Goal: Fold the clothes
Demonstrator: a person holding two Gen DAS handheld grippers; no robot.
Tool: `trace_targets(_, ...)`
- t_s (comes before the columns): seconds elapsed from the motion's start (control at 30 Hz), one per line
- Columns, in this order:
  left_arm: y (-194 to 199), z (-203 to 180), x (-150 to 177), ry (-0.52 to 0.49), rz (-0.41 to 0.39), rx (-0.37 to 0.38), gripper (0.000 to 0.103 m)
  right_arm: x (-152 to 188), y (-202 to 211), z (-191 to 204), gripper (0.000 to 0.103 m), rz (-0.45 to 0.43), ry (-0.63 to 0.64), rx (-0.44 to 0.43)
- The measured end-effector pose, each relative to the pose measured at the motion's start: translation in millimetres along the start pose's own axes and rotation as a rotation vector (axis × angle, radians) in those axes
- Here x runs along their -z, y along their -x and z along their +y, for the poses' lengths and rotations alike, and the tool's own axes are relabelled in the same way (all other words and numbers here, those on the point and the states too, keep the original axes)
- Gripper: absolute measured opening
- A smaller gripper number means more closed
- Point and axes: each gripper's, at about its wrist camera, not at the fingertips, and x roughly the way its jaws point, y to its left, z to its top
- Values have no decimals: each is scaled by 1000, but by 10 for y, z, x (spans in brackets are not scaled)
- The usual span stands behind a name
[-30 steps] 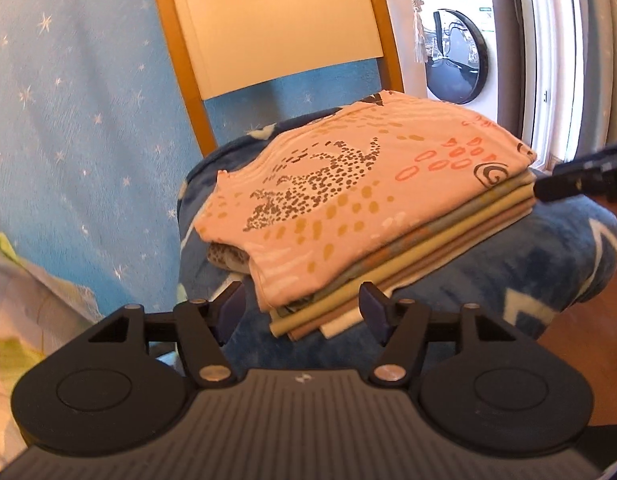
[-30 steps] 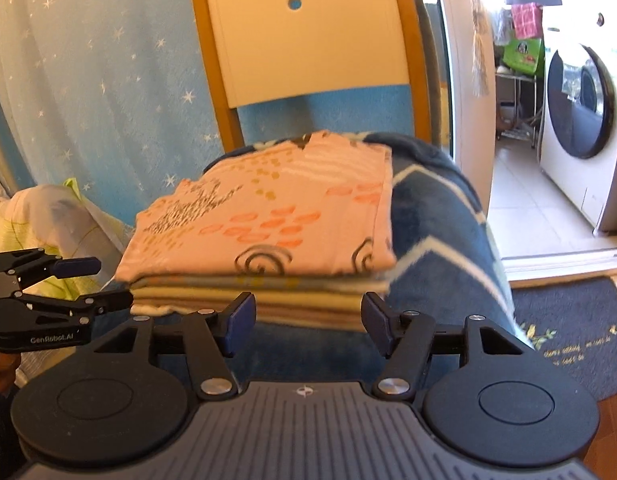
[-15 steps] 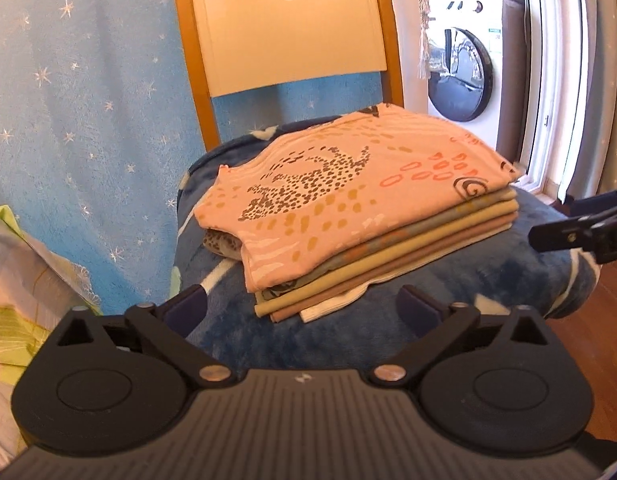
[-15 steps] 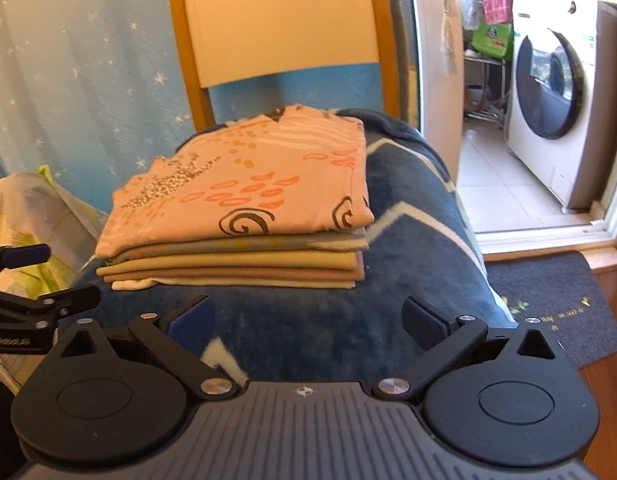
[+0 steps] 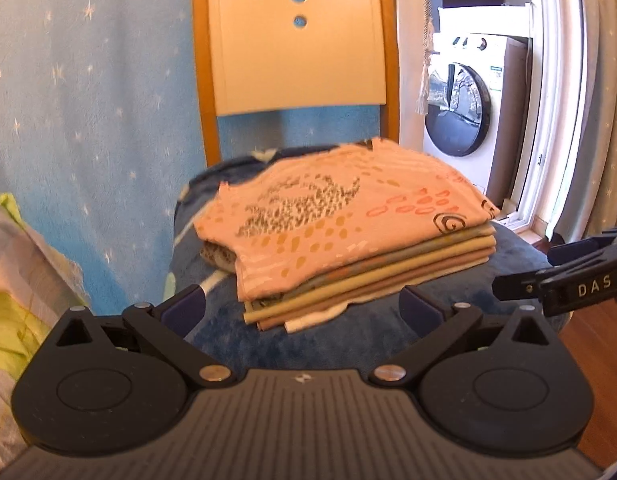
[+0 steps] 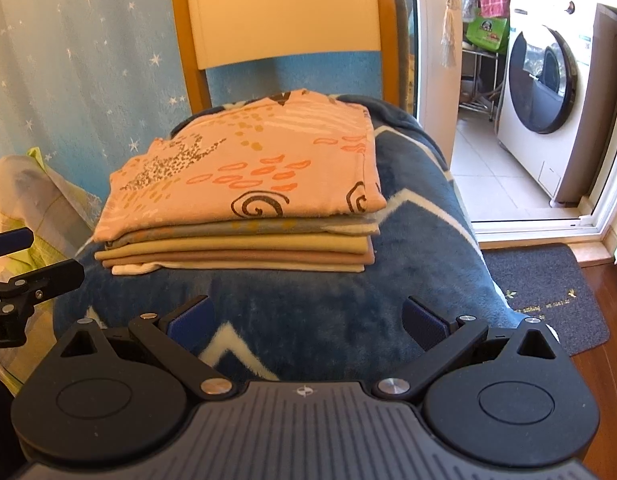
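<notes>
- Folded peach patterned cotton garment [image 5: 340,220]: tops neat stack of folded clothes [image 6: 244,248] on blue blanket-covered chair seat [image 6: 420,184].
- Left hand-held gripper [image 5: 302,308], right hand-held gripper [image 6: 306,320]: both spread, empty.
- Step: stack lies folded; further garments undeterminable.

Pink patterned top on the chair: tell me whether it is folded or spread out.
Folded. The pink patterned top lies as a flat rectangle, edges doubled under, on top of the stack of folded clothes on the blue blanket.

I read "DAS" in white letters on the right gripper [image 5: 520,286], off to the right of my left tongs. The mat [image 6: 548,300] right of my right tongs carries gold lettering too small to read.
</notes>
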Motion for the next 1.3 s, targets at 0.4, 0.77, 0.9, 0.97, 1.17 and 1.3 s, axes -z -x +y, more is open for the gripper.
trace_targets(0.4, -211, -89, 35, 13, 73, 33, 102, -113, -131, 40, 103, 0, 24, 24)
trace_targets(0.77, -311, -189, 70, -20, 119, 21, 102, -124, -163, 59, 103, 1, 43, 63)
trace_targets(0.9, -305, -185, 92, -11, 118, 13, 102, -119, -170, 72, 103, -3, 54, 76)
trace_targets(0.97, -299, -182, 83, -10, 119, 11, 102, -122, -169, 75, 103, -3, 54, 71)
trace_targets(1.17, -260, -199, 70, -16, 114, 8, 102, -112, -168, 89, 103, -1, 54, 64)
trace_targets(1.3, -217, -213, 55, -18, 107, 5, 102, -113, -111, 88, 103, -7, 45, 42)
